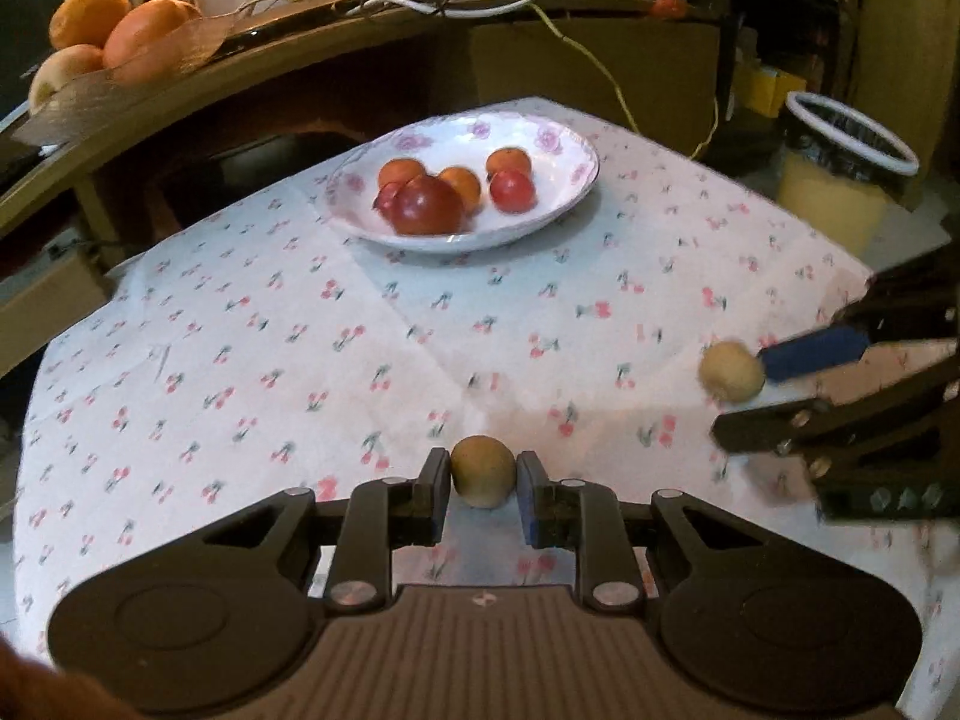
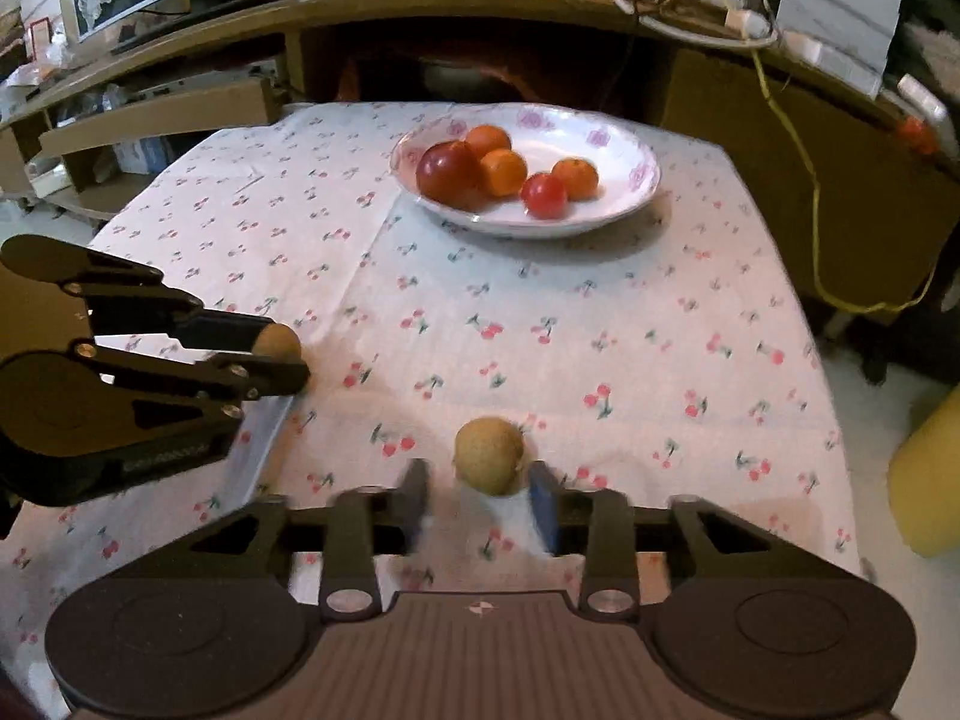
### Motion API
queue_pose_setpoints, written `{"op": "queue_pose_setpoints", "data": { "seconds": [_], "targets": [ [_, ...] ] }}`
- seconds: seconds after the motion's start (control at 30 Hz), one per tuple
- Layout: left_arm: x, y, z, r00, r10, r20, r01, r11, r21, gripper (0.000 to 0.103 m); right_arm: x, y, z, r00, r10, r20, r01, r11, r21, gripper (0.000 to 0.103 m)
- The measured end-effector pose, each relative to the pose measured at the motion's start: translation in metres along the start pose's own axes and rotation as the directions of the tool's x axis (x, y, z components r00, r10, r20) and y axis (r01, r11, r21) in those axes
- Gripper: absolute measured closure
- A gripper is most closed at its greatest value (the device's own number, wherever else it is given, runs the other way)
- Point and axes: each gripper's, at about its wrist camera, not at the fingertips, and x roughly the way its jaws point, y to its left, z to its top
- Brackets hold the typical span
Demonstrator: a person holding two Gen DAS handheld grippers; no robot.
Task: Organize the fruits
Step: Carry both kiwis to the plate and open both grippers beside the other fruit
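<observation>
My left gripper [image 1: 483, 483] is shut on a small tan round fruit [image 1: 483, 471]; it also shows in the right wrist view [image 2: 282, 354] at left, with that fruit [image 2: 279, 341] between its fingers. My right gripper [image 2: 480, 498] is open around a second tan fruit [image 2: 489, 455] on the cloth, with a gap on its left side; it shows in the left wrist view [image 1: 741, 396] at right, beside that fruit [image 1: 731, 371]. A white flowered plate [image 1: 558, 144] at the far middle holds red and orange fruits [image 1: 427, 205]; the plate [image 2: 636, 180] shows in both views.
A cherry-print tablecloth [image 1: 300, 330] covers the table. A wooden shelf behind carries a basket of large orange fruits [image 1: 114, 30] and cables. A yellow bin [image 1: 840, 180] stands off the table's right side.
</observation>
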Motion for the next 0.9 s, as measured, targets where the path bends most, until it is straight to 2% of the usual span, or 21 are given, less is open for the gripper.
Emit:
{"op": "queue_pose_setpoints", "data": {
  "seconds": [0.13, 0.33, 0.9],
  "targets": [
    [-0.009, 0.005, -0.008, 1.0, 0.022, -0.022, -0.023, 0.999, -0.023, 0.072, -0.007, -0.003, -0.002, 1.0, 0.01, 0.014, -0.01, 1.0, -0.015, 0.058],
    [-0.02, 0.008, -0.014, 1.0, 0.018, -0.006, -0.018, 0.999, -0.044, 0.071, -0.016, -0.008, 0.001, 0.998, 0.028, 0.057, -0.028, 1.0, -0.002, 0.051],
    [-0.016, 0.007, -0.021, 1.0, 0.005, 0.012, -0.005, 1.0, -0.011, 0.066, -0.007, -0.005, 0.002, 0.996, 0.032, 0.08, -0.03, 0.999, -0.027, 0.051]
  ]
}}
